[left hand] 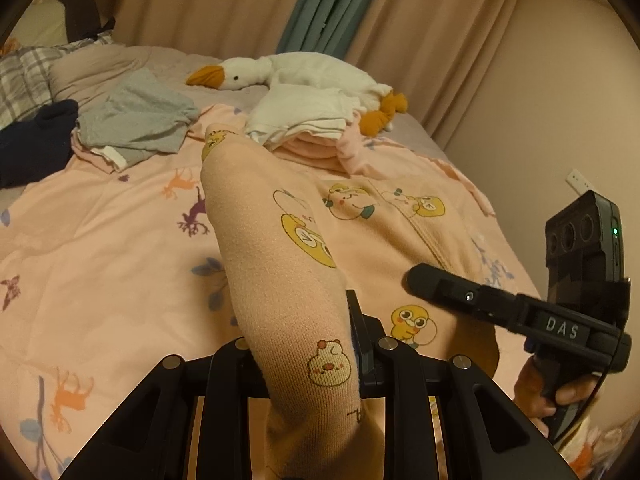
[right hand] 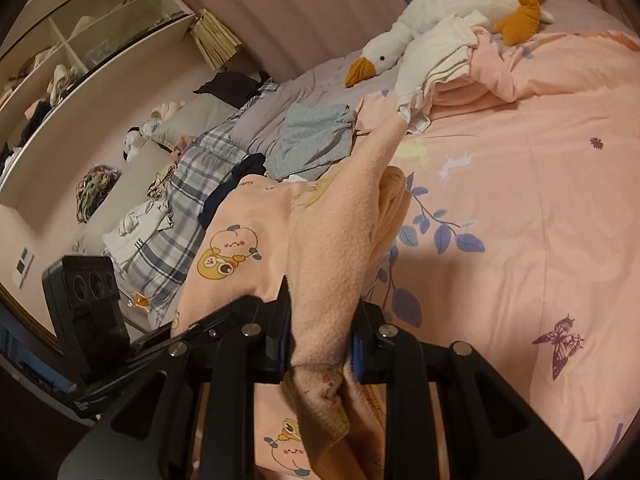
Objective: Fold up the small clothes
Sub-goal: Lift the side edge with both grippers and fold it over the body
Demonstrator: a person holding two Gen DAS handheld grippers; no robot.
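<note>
A peach-pink fleece garment printed with cartoon ducks and peaches is being gripped by both tools: the left gripper is clamped on one stretched edge, the right gripper is pinched on a bunched fold. The garment is being held partly raised over the pink floral bedspread. For a clean fold, both edges are probably best kept taut and level while being carried across. Beyond, a white plush goose is lying among other clothes.
</note>
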